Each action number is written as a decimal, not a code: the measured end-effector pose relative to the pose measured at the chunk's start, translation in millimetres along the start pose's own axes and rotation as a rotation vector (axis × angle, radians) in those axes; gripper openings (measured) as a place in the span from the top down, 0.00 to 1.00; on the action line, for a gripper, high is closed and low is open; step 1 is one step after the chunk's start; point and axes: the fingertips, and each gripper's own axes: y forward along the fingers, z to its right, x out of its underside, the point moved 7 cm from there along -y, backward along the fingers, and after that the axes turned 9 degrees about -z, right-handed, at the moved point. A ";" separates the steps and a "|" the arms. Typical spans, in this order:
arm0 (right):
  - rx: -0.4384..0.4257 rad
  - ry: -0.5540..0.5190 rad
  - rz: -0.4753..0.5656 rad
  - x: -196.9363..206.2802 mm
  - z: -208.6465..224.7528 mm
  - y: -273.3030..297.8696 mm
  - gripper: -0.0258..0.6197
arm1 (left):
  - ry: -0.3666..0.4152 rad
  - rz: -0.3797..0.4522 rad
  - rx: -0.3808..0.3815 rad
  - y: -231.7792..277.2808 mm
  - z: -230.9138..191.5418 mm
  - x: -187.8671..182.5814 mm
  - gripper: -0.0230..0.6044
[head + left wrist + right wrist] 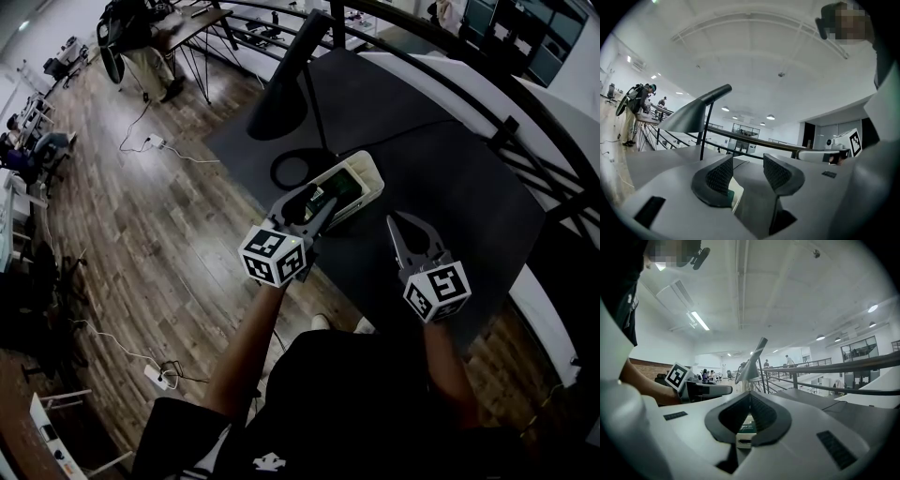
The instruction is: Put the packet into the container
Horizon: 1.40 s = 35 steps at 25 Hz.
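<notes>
On the dark tabletop (450, 169), toward its left edge: a cream container (370, 171), long, open on top, lying aslant. Inside it, a green packet (339, 190), down between the walls. Just beside the container on the far-left side, a black lamp (281, 98), stem upright, cone shade tilted out toward the left. Along the far and right sides of the tabletop, a dark railing (507, 127). To the left and lower down, a wooden floor (141, 216).

Over the container's near-left end, the left hand-held gripper (317, 204), with its marker cube (274, 255) at the near end. Jaws spread, with a clear gap and nothing between the ribbed pads (721, 176). In the left gripper view, only the container's pale rim and a sliver of green low beside the left jaw. Whether touching the rim or just above it, not to be told.

Farther right, apart from the container and above bare tabletop, the right hand-held gripper (403, 227), pointing toward the far side. Jaws pressed together at the tips, pinching nothing. In the right gripper view, container and packet showing beyond and below the meeting tips, not between them. Level with it at the left of that view, the other hand-held gripper and its cube.
</notes>
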 end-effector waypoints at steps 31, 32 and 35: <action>-0.068 -0.030 0.038 -5.2 -14.4 -2.4 0.95 | 0.185 0.066 -0.039 -37.6 61.7 11.5 0.95; -0.068 -0.032 0.038 -5.3 -14.6 -2.4 0.95 | 0.185 0.065 -0.037 -37.5 61.9 11.8 0.95; -0.058 -0.027 0.035 -5.5 -15.2 -2.3 0.95 | 0.184 0.061 -0.027 -36.5 62.7 12.3 0.95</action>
